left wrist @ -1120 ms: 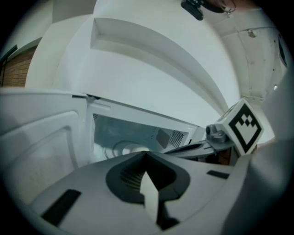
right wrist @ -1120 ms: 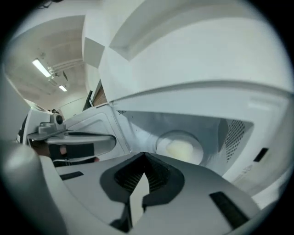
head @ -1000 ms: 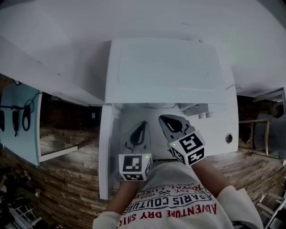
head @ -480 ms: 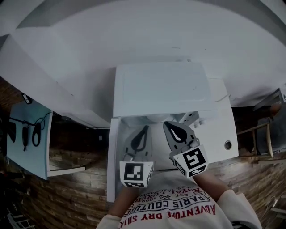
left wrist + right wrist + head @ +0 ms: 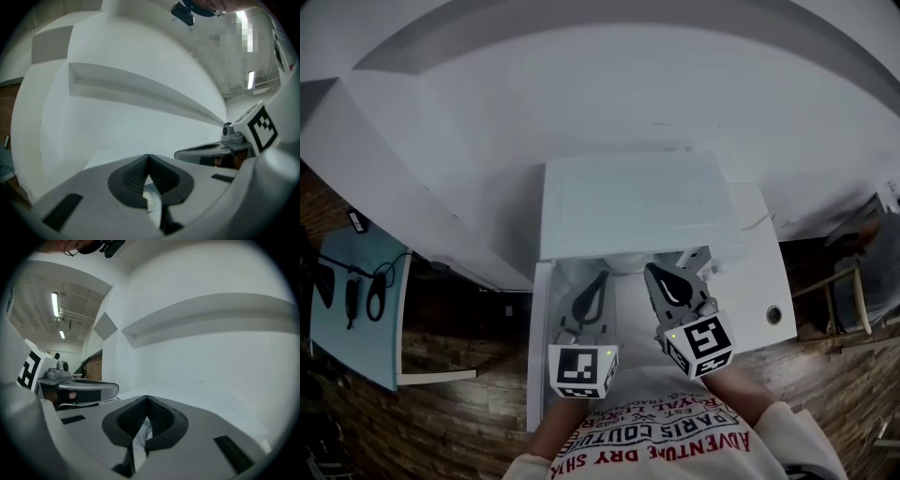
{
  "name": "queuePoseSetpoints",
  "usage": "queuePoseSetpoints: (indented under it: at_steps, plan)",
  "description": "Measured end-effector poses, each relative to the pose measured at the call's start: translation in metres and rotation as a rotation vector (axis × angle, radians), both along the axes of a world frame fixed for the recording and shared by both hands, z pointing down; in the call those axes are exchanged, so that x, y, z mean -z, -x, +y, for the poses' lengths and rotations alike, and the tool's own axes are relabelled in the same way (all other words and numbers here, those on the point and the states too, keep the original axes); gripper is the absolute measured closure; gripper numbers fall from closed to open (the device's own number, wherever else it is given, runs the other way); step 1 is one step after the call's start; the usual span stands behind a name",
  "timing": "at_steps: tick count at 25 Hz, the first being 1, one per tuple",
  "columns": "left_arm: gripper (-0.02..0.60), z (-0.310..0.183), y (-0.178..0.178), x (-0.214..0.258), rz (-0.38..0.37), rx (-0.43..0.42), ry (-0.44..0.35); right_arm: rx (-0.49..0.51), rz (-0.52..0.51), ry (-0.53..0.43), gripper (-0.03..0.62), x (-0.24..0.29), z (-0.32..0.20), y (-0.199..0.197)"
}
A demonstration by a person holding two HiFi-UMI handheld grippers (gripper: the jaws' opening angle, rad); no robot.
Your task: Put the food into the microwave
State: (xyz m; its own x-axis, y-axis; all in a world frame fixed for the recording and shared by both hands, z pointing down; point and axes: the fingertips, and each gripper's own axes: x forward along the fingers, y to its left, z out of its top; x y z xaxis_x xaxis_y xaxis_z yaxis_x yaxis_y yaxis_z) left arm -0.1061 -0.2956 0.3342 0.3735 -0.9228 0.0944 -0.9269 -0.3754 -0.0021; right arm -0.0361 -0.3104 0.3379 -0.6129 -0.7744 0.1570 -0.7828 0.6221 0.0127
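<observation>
Left claw (image 5: 599, 281), right claw (image 5: 658, 274) each clamping shut on thin rim of white dish (image 5: 626, 262), dish hanging between tips. Food itself not showing. Microwave (image 5: 633, 202) mouth just ahead of tips. Risks: uneven hands tilting dish, rim slipping from pads, dish striking mouth edge.

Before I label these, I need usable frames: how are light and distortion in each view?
Head view: dim and greyish, and the fisheye bends the microwave's edges. Left gripper view: ceiling lights glare top right, while the white walls are evenly lit. Right gripper view: a strip light glares top left, with a black ring around the frame.
</observation>
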Motion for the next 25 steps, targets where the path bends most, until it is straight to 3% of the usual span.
queuePoseSetpoints:
  at_steps: [25]
  plan:
    - [0.578, -0.008, 0.0, -0.013, 0.001, 0.001, 0.048, -0.037, 0.0, 0.035, 0.583, -0.005, -0.012, -0.016]
